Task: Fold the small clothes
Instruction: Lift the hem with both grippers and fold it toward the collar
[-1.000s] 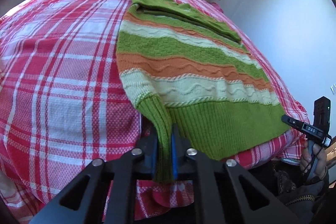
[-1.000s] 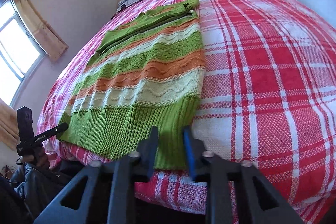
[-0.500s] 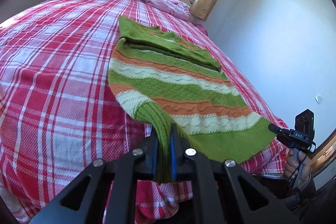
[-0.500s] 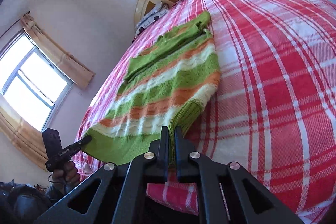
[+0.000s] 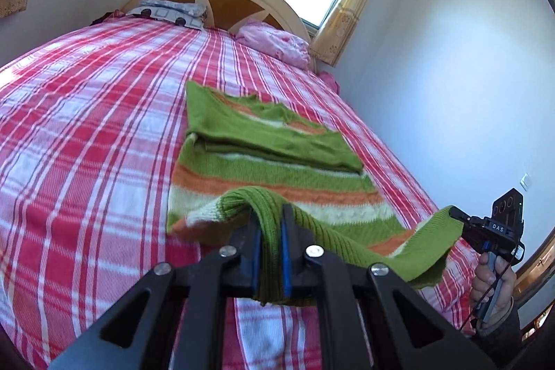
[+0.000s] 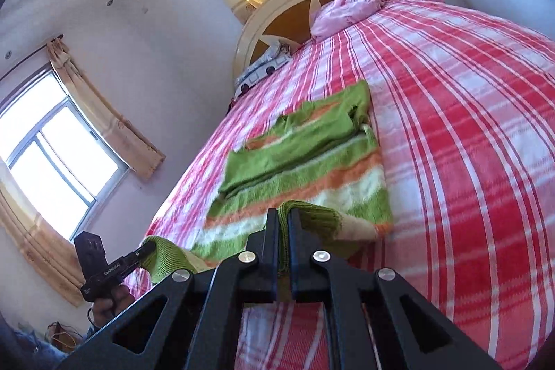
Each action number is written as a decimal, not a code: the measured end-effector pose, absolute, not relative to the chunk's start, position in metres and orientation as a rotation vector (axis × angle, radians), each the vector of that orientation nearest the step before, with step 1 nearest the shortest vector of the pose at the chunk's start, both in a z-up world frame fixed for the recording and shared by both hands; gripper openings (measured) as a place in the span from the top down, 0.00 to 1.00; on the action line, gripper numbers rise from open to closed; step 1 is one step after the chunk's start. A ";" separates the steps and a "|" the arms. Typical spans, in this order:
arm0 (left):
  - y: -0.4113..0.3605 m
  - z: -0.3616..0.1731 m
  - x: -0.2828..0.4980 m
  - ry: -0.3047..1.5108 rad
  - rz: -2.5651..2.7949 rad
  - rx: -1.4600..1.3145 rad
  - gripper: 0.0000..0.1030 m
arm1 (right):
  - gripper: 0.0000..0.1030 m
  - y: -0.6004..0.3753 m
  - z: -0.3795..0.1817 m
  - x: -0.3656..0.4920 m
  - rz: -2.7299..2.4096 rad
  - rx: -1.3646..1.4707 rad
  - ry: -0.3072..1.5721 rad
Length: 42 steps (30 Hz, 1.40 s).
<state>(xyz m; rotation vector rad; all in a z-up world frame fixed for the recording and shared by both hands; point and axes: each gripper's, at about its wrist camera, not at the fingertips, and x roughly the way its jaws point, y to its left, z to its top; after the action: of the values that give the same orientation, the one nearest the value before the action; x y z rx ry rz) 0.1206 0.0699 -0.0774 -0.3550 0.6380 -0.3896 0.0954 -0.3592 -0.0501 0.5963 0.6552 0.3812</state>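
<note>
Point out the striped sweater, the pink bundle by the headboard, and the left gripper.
striped sweater [image 5: 277, 170], left wrist view, green band.
pink bundle [image 5: 274, 40], left wrist view, its middle.
left gripper [image 5: 270, 224], left wrist view, between fingertips.

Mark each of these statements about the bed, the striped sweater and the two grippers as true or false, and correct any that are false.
1. The left gripper is shut on the sweater at its green ribbed hem. True.
2. The right gripper hangs open, holding nothing. False: it is shut on the hem's other corner.
3. The sweater's sleeves lie folded across its chest. True.
4. The bedspread is plain blue. False: it is red and white plaid.
5. The whole sweater lies flat on the bed. False: the hem end is raised off it.
</note>
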 end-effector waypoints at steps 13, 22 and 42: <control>0.068 -0.060 0.184 0.614 -0.380 -0.352 0.91 | 0.96 -0.367 -0.029 0.171 0.366 0.581 0.626; 0.074 -0.043 0.238 0.580 -0.352 -0.371 0.91 | 0.96 -0.361 -0.009 0.237 0.361 0.553 0.597; 0.072 -0.079 0.377 0.685 -0.284 -0.368 0.91 | 0.96 -0.373 -0.065 0.404 0.241 0.582 0.758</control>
<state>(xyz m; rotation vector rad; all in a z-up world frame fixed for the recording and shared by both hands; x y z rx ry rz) 0.3770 0.0720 -0.0788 -0.3679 0.6852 -0.2844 0.4042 -0.3730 -0.0648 0.5818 0.7580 0.2413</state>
